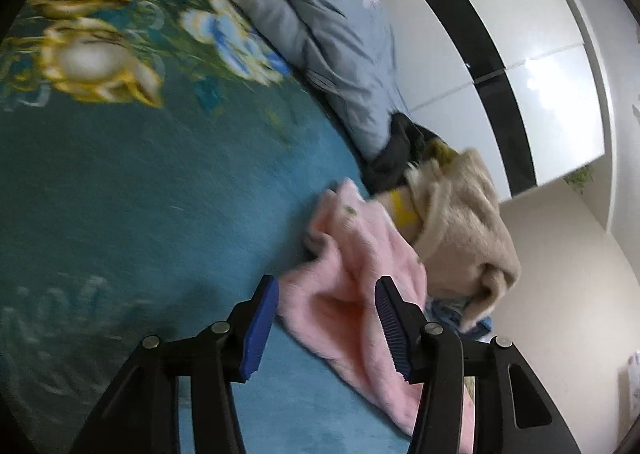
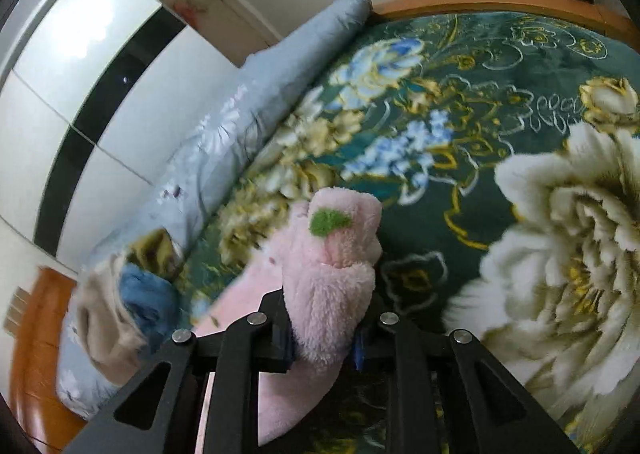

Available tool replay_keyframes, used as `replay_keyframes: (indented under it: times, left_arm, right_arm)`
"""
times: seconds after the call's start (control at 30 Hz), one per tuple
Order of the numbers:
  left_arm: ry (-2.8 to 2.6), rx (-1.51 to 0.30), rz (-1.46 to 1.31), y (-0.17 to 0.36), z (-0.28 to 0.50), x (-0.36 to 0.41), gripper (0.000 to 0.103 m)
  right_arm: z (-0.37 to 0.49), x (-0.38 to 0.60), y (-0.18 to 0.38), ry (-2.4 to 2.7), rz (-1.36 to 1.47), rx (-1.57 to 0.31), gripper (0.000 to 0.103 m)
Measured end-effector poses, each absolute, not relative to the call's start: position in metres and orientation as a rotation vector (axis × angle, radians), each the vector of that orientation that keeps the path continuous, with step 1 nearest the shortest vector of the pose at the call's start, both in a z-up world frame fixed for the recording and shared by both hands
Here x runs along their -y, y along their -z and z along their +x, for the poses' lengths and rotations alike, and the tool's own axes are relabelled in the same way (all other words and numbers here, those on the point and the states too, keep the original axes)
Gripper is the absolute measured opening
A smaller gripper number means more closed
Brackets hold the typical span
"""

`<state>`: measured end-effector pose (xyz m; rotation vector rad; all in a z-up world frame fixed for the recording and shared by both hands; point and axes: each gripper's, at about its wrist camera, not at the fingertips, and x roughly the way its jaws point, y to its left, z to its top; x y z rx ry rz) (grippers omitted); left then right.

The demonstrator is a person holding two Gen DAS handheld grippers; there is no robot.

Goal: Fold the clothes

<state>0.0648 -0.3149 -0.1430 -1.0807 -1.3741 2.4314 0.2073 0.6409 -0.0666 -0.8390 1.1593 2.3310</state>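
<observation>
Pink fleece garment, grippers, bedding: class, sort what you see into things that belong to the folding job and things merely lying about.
Belongs to the job:
- pink fleece garment
- right hand-held gripper, shut on it
- left hand-held gripper, open over it
- beige garment, blue garment, dark garment, probably waiting

Lying about:
- floral blanket
- grey-blue quilt
- wardrobe

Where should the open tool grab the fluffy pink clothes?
Probably the loose near edge of the pink garment, coming in low over the teal blanket. That flap lies between the left tool's open blue pads, while the right tool holds another part.
</observation>
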Motion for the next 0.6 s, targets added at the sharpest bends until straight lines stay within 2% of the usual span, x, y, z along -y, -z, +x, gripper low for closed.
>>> replay_keyframes:
  times: [0.1,0.2,0.23,0.5,0.53,0.6]
  left_arm:
    - [-2.392,1.347,-1.105,0.144,0.053,0.300,0.055]
    - [-2.353,1.320,-1.129,0.146,0.042,0.285,0.056]
    - [-2.340,1.311,-1.136,0.146,0.038,0.280,0.056]
    - [-2.284,1.363,-1.083,0.155,0.018,0.266,0.054]
    - [-2.290,1.375,-1.062,0.154,0.018,0.267,0.051]
    - [-2.334,1.363,-1.025,0.148,0.018,0.266,0.018]
  right_arm:
    - [0.210,-0.637,0.068,-2.323,-0.873,-1.134,0.031]
    - [0.215,-0.631,0.062,-2.311,-0.914,-1.081,0.055]
    - [0.218,-0.629,0.059,-2.315,-0.932,-1.064,0.058]
    - [0.242,-0.551,0.033,-2.371,-1.086,-0.799,0.058]
    - [0.240,-0.537,0.030,-2.403,-1.098,-0.779,0.058]
    - [0.233,-0.510,0.026,-2.468,-1.123,-0.740,0.058]
